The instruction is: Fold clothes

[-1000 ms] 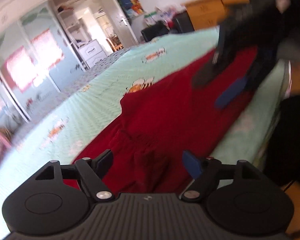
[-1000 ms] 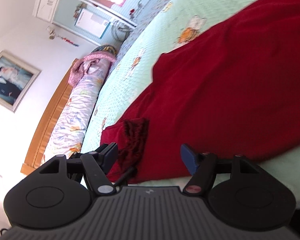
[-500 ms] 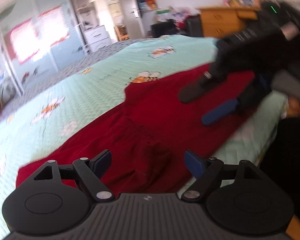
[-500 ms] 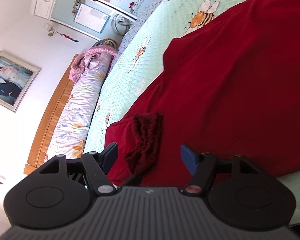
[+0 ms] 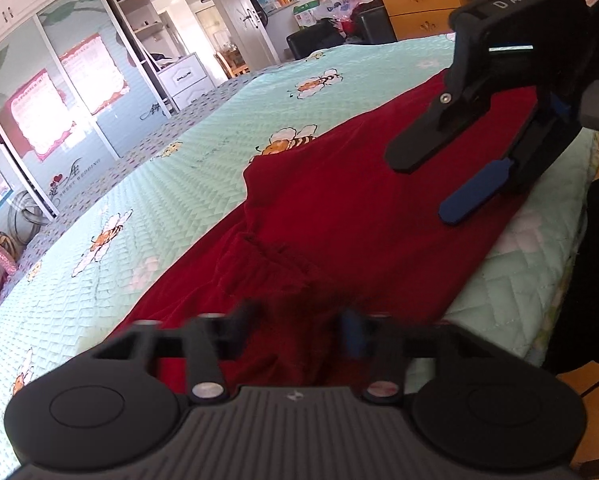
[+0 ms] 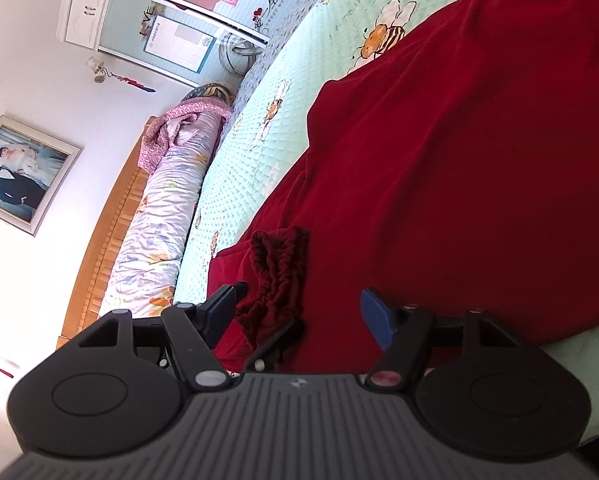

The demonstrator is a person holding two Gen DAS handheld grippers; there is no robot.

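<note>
A dark red garment [image 5: 359, 220] lies spread on the mint green bedspread [image 5: 159, 200] near the bed's near edge. My left gripper [image 5: 299, 320] sits low over a bunched fold of it. Its jaws are closing and blurred, with the red cloth filling the gap between them. In the right wrist view the garment [image 6: 459, 160] fills the right side, and its gathered ribbed end [image 6: 279, 268] lies just ahead of my right gripper [image 6: 299, 312], whose jaws stand wide apart over the cloth, empty. The right gripper [image 5: 423, 190] also hovers open above the garment's far part.
A rolled floral quilt [image 6: 159, 220] lies along the wooden headboard [image 6: 99, 240]. Mirrored wardrobe doors [image 5: 59, 100] and a wooden dresser [image 5: 419, 4] stand beyond the bed. The bed's edge [image 5: 539, 280] drops off at the right, beside a person's dark clothing [image 5: 595, 272].
The left gripper's jaws have drawn together on the bunched red cloth and the gripper has sunk slightly toward it. The right gripper stays open and has rolled a little.
</note>
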